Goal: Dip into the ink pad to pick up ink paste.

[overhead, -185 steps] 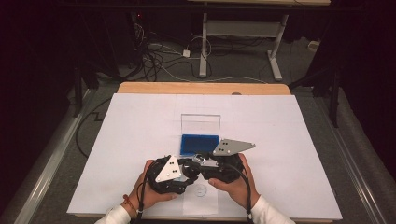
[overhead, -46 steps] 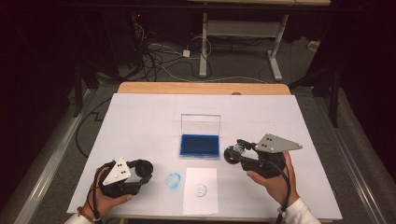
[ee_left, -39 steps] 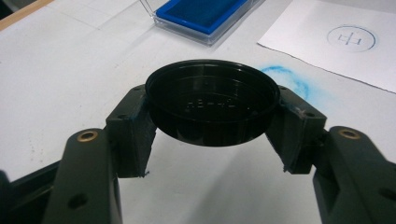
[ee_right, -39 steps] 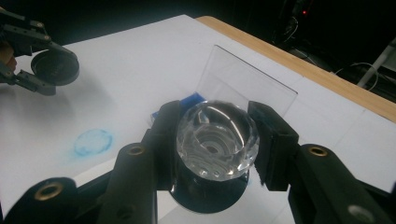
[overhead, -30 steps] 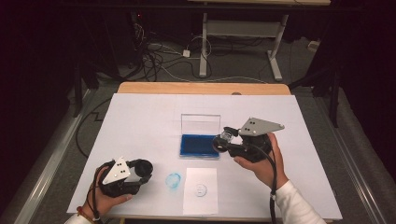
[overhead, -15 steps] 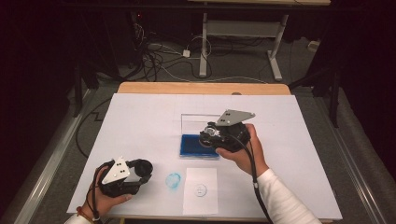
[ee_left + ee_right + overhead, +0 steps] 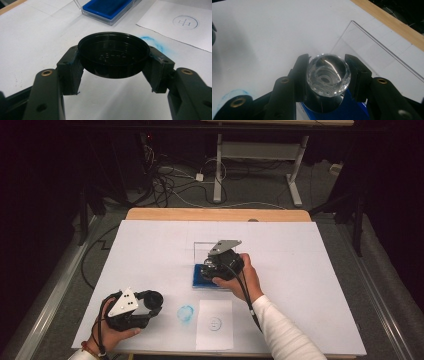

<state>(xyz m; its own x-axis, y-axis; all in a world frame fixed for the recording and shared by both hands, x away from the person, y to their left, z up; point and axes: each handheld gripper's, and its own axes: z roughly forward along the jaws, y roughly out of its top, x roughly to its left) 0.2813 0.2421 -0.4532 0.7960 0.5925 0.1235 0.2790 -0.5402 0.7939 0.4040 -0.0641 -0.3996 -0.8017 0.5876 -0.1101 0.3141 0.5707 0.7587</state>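
— White covering spreads over the table (image 7: 150, 250), with a wooden edge at the far side and cables on the dark floor beyond. What sits at the centre?

— A clear plastic ink-pad case (image 7: 202, 251), its see-through lid standing open at the back. Inside the tray lies a blue ink pad (image 7: 108, 7), filling it side to side.

— And the right hand-held gripper (image 7: 327, 75)?

— Pinching a stamp (image 7: 328, 75) with a faceted clear knob on top and a dark body below. In the right gripper view the stamp's base is directly over the blue pad, with the open lid just behind; whether it presses on the pad cannot be told. In the high view the person's hand holds it above the case.

— The left hand-held gripper (image 7: 113, 72)?

— Clamped on a round black cap (image 7: 113, 56), hollow side up and empty, both pads pressing on its rim. It is at the near left of the table, well apart from the case.

— Anything else on the table?

— A sheet of paper (image 7: 215, 325) near the front edge bearing one round blue stamp mark (image 7: 215, 323), and beside it, to the left, a blue ink smudge (image 7: 185, 313) on the covering.
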